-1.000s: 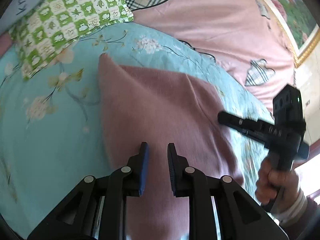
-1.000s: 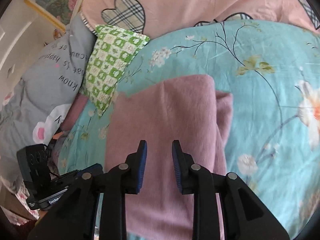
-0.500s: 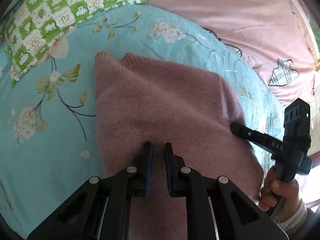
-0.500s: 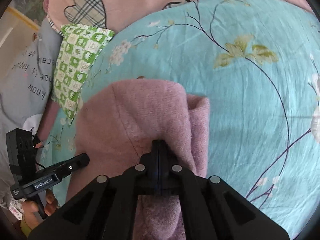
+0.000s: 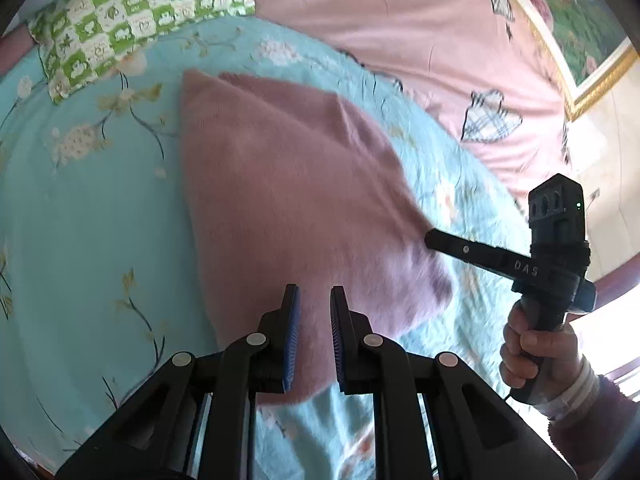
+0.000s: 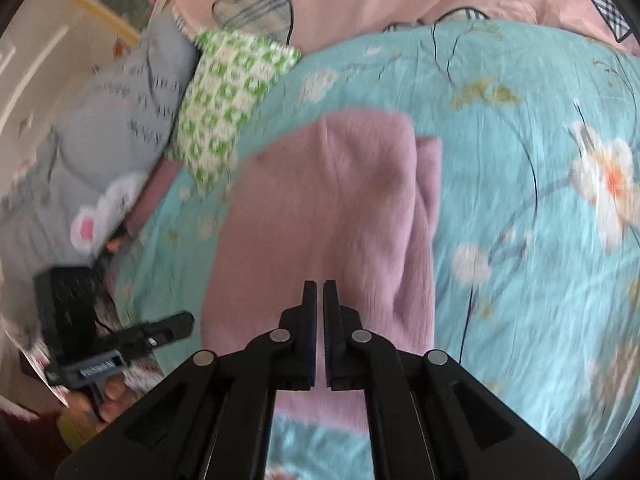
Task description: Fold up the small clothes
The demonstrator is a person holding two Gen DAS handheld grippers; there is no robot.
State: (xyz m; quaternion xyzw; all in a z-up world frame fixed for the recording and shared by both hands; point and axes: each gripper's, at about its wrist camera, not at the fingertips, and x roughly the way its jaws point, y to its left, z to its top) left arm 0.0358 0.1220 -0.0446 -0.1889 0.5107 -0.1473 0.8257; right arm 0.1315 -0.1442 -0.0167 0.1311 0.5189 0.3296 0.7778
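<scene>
A folded mauve knit sweater lies on the turquoise floral bedspread; it also shows in the right wrist view, with a doubled layer along its right side. My left gripper hovers over the sweater's near end, jaws open a little and empty. My right gripper hovers over the sweater's near part with jaws nearly closed, a thin gap between them, holding nothing. From the left wrist view the right gripper points at the sweater's right edge.
A green checked pillow and a grey printed pillow lie at the far left of the bed. A pink quilt with plaid hearts lies beyond the bedspread. A framed picture hangs on the wall.
Both grippers lifted back from the sweater. The right gripper, clamped on the sweater half a second ago, has let go. The left jaws widened slightly. The sweater lies flatter.
</scene>
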